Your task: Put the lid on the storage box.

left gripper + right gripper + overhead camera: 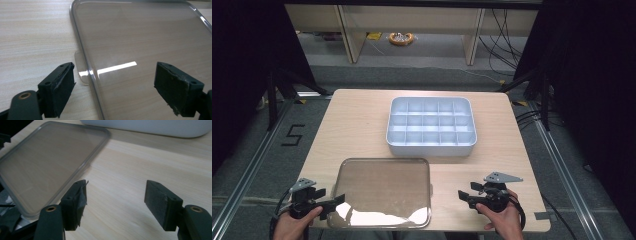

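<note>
Clear lid (382,190) flat at near edge of bench (357,125), long axis crosswise. Left gripper (332,202) nearer, fingers (58,87) wide astride its left rim; right gripper (462,196) apart, fingers half open, empty. Compartment tray (431,145) beyond.

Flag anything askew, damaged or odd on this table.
The clear lid lies slightly askew and off the grey divided box, its near edge overhanging the table. The right gripper has a frayed pad.
</note>
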